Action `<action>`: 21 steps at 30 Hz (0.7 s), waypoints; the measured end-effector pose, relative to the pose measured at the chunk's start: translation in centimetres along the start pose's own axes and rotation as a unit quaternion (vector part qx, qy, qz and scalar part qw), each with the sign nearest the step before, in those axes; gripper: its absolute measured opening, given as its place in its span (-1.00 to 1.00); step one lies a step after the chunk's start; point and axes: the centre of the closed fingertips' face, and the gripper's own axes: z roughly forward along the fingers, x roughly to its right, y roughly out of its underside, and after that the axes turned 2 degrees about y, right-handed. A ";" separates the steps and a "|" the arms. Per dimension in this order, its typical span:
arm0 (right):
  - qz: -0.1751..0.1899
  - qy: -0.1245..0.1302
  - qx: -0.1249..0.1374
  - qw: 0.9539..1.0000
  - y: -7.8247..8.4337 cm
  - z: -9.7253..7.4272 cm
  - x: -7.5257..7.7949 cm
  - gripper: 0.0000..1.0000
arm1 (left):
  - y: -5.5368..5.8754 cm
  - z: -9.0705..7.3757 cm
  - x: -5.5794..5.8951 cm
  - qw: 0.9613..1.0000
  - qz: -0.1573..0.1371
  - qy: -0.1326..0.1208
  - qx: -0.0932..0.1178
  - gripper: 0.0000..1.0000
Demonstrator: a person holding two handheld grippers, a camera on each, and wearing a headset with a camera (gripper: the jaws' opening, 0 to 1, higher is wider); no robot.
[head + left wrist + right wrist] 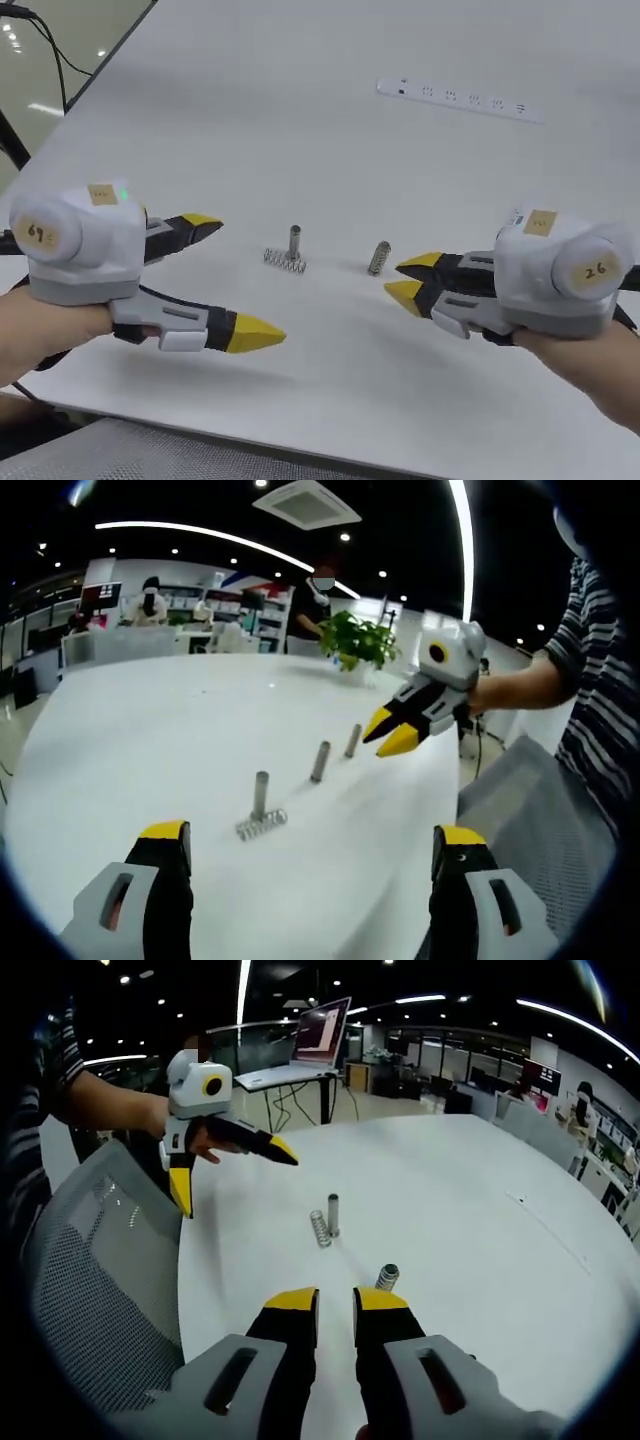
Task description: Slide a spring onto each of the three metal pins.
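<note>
Head view: logging loose spring [284, 259] lying on table [300, 120], touching foot of bare pin [294, 240]; judging it light, squashy, apt to roll, so favouring pinch across middle coils. Showing left gripper [228, 278] spread wide, empty; right gripper [412, 278] almost closed, empty. Placing power strip [460, 100] well apart.

Left gripper view: counting three pins in row, far pin [353, 740] near right gripper.

Right gripper view: finding near pin [386, 1277], seemingly wearing spring, just ahead of jaws, possibly obstructing reach.

A spring [284, 260] lies just beside the upright pin [295, 240], left of a second pin [379, 257].
</note>
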 end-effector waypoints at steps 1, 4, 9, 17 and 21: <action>0.001 -0.001 0.001 1.000 -0.2 0.1 0.0 -0.77 | 0.0 0.0 0.0 1.000 0.000 0.000 0.000 0.95; -0.002 -0.005 0.007 1.000 -1.0 0.4 -0.2 -0.77 | 0.0 -0.2 0.0 1.000 0.000 -0.001 0.000 0.95; -0.018 -0.019 0.014 1.000 -2.5 1.5 -1.1 -0.76 | 0.1 -0.3 -0.1 1.000 -0.001 -0.001 0.000 0.95; -0.042 -0.038 0.013 0.998 -4.2 3.8 -2.0 -0.75 | 0.1 -0.5 -0.3 1.000 -0.001 -0.004 0.000 0.94; -0.046 -0.044 0.014 0.998 -4.7 4.6 -2.2 -0.74 | 0.1 -0.5 -0.4 1.000 -0.002 -0.003 0.001 0.94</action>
